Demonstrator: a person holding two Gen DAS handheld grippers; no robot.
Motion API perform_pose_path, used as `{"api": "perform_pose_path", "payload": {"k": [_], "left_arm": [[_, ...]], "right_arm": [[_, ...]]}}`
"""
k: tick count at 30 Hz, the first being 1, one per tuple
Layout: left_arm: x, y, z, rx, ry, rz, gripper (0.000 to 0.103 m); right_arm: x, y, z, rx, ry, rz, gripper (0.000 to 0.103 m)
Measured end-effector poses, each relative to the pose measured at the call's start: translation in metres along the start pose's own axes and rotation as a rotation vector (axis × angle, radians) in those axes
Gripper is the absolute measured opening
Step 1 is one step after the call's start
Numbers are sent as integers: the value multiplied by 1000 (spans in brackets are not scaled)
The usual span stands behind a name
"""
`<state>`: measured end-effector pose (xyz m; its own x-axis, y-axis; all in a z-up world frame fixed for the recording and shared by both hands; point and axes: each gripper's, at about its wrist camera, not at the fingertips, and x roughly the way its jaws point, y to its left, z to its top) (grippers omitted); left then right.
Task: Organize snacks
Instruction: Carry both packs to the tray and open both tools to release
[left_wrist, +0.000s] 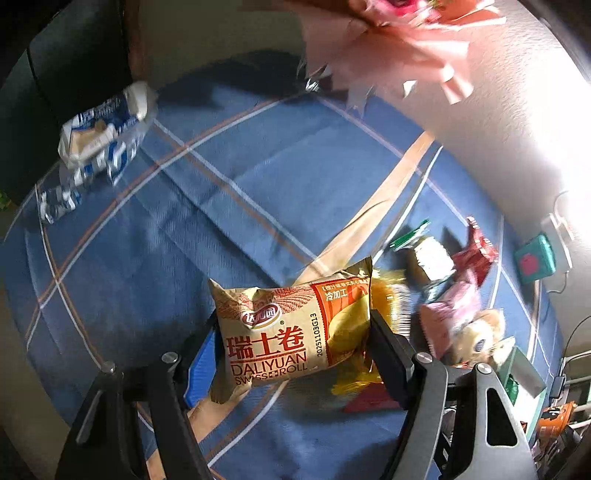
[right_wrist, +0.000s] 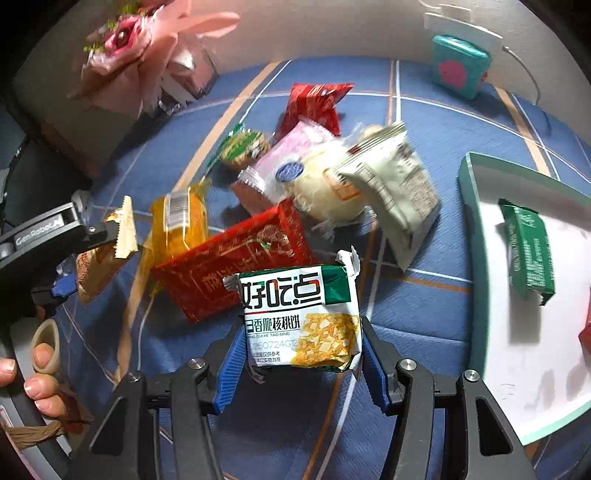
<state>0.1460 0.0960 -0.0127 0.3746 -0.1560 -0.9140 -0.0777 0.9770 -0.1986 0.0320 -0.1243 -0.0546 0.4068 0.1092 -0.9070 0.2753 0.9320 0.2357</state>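
My left gripper (left_wrist: 293, 332) is shut on a tan Daliyuan Swiss roll pack (left_wrist: 291, 328), held above the blue plaid cloth (left_wrist: 221, 221). It also shows at the left of the right wrist view (right_wrist: 107, 236). My right gripper (right_wrist: 301, 343) is shut on a green-and-white walnut cookie pack (right_wrist: 303, 317), held above the cloth. Behind it lies a pile of snacks: a red flat pack (right_wrist: 232, 266), a yellow pack (right_wrist: 181, 225), a pink pack (right_wrist: 284, 166), a grey-green pack (right_wrist: 391, 184) and a red pouch (right_wrist: 314, 107).
A teal-rimmed white tray (right_wrist: 524, 350) at the right holds a green pack (right_wrist: 528, 247). A teal box (right_wrist: 460, 66) sits at the far right by the wall. A pink bouquet (right_wrist: 140, 48) stands far left. Blue-white packs (left_wrist: 99, 136) lie at the far left.
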Motion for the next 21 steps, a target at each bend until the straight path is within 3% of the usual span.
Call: {"api": "perform_pose_path", "payload": {"k": [11, 21], "left_arm": [[-32, -42, -12, 104, -92, -60, 75], [-44, -118, -45, 296, -109, -138, 75]], "right_arm": [[-51, -44, 3, 115, -86, 13, 60], [-93, -116, 2, 276, -188, -80, 60]]}}
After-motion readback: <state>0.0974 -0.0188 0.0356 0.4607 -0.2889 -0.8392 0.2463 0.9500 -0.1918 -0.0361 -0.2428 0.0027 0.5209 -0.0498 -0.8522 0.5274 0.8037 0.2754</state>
